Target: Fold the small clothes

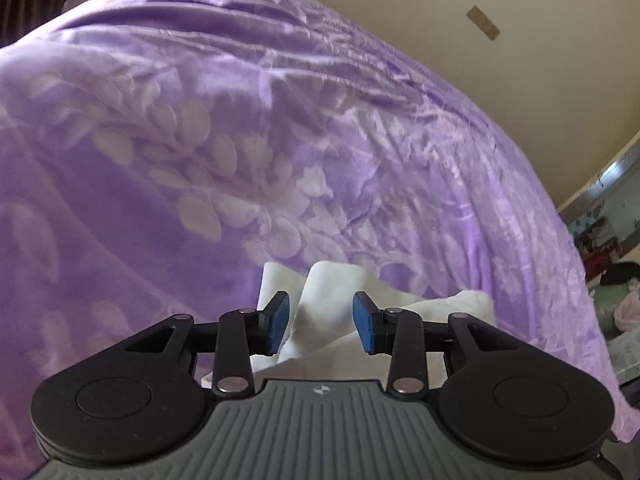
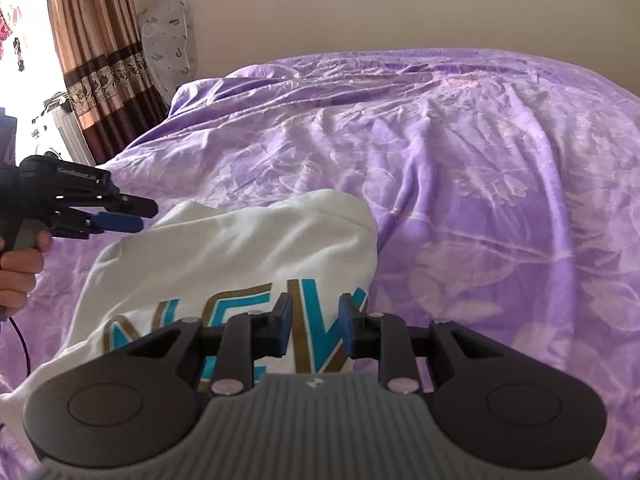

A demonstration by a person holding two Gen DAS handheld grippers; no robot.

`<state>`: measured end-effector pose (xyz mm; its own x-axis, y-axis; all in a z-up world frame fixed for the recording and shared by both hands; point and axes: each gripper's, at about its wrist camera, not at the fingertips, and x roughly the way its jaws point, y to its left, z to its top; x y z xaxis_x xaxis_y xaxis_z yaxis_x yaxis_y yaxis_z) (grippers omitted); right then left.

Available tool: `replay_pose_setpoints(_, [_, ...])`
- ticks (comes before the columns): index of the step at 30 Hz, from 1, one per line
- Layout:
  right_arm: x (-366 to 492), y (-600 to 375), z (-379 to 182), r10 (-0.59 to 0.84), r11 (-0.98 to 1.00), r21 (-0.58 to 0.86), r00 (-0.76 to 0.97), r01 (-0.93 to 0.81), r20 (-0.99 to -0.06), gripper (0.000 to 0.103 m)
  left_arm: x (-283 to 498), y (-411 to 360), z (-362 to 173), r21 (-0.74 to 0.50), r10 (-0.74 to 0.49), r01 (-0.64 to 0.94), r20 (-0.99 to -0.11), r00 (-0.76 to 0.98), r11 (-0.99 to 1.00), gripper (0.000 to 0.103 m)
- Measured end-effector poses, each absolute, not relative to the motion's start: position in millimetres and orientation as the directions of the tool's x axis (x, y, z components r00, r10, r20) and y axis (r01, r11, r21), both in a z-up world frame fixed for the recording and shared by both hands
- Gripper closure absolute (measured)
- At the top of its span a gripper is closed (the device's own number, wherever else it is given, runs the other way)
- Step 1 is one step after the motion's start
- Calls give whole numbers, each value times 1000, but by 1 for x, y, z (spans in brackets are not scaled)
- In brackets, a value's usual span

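a white cotton t-shirt with teal and gold block letters (image 2: 224, 264) lies loosely folded on a wide bed covered by a soft lilac bedspread with a pale leaf pattern (image 2: 460, 184). no box, basket or other container shows in either view. the shirt sits near the close edge of the bed, its rounded folded edge toward the middle; the bedspread stretches bare and wrinkled beyond it to a plain cream wall, with much free surface to the right of the shirt.

the left gripper (image 1: 321, 322), black with blue pads, hangs just over a crumpled white fold of the shirt; its jaws stand apart and the pads do not press the cloth. in the right wrist view a hand (image 2: 18, 268) holds this tool beside the shirt's left side, and it looks clear of the cloth.

the right gripper (image 2: 314, 322) hovers over the printed letters, jaws parted with nothing clamped between them.

a brown striped curtain (image 2: 100, 60) hangs at the bed's far left corner.
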<state>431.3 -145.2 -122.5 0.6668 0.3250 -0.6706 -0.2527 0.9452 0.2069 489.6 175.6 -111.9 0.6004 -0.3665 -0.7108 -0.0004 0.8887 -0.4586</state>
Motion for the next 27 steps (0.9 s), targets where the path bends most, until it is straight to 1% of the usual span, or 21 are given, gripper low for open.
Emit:
replay_pose_setpoints(1, [434, -145, -127, 323, 946, 206, 665, -250, -674, 82, 491, 174, -115, -448, -363, 5, -717, 594, 894, 61])
replay_pose_setpoints(2, [436, -145, -131, 321, 946, 207, 662, -248, -677, 82, 492, 173, -116, -441, -362, 12, -719, 593, 897, 75])
replay_pose_setpoints(3, [436, -145, -135, 321, 947, 208, 661, -246, -678, 82, 491, 173, -116, -437, -365, 27, -714, 598, 899, 85])
replay_pose_setpoints(5, [435, -144, -140, 321, 947, 204, 662, -250, -678, 82, 482, 170, -107, -414, -369, 85, -676, 638, 906, 98])
replay_pose_setpoints(6, [434, -144, -140, 319, 947, 197, 665, -253, -676, 82, 474, 166, -99, -379, -361, 125, -651, 668, 917, 99])
replay_pose_setpoints(8, [433, -144, -141, 318, 947, 190, 670, -260, -671, 81, 454, 152, -80, -265, -342, 224, -600, 723, 938, 100])
replay_pose_setpoints(10, [432, -144, -141, 322, 945, 190, 670, -265, -669, 78, 432, 131, -64, -76, -292, 303, -562, 774, 950, 100])
replay_pose_setpoints(13, [429, -145, -142, 324, 945, 194, 671, -264, -667, 78, 428, 112, -71, 128, -154, 275, -577, 802, 953, 100])
replay_pose_setpoints(14, [430, -145, -142, 327, 944, 196, 671, -265, -666, 78, 433, 112, -78, 135, -127, 256, -598, 791, 957, 100])
replay_pose_setpoints(18, [429, -144, -143, 325, 944, 187, 670, -271, -667, 76, 460, 118, -111, 107, -92, 219, -672, 735, 970, 99])
replay_pose_setpoints(19, [428, -144, -145, 322, 945, 182, 670, -272, -668, 76, 465, 120, -119, 100, -87, 214, -689, 719, 972, 97])
replay_pose_setpoints(20, [429, -144, -146, 321, 945, 181, 669, -271, -671, 75, 467, 122, -125, 107, -73, 202, -694, 716, 973, 89])
replay_pose_setpoints(21, [429, -145, -147, 320, 946, 184, 667, -268, -673, 74, 469, 124, -128, 116, -50, 179, -693, 719, 977, 84])
replay_pose_setpoints(22, [429, -145, -147, 319, 946, 186, 665, -265, -675, 71, 470, 127, -129, 116, -39, 164, -693, 720, 980, 75])
replay_pose_setpoints(23, [429, -146, -147, 316, 947, 187, 663, -260, -678, 70, 471, 131, -127, 114, -29, 149, -695, 718, 982, 65])
replay_pose_setpoints(24, [429, -147, -147, 314, 948, 191, 660, -253, -682, 70, 469, 134, -125, 112, -18, 133, -697, 717, 985, 62])
replay_pose_setpoints(27, [426, -151, -144, 315, 949, 206, 659, -240, -683, 69, 462, 142, -109, 85, -16, 105, -697, 717, 991, 61])
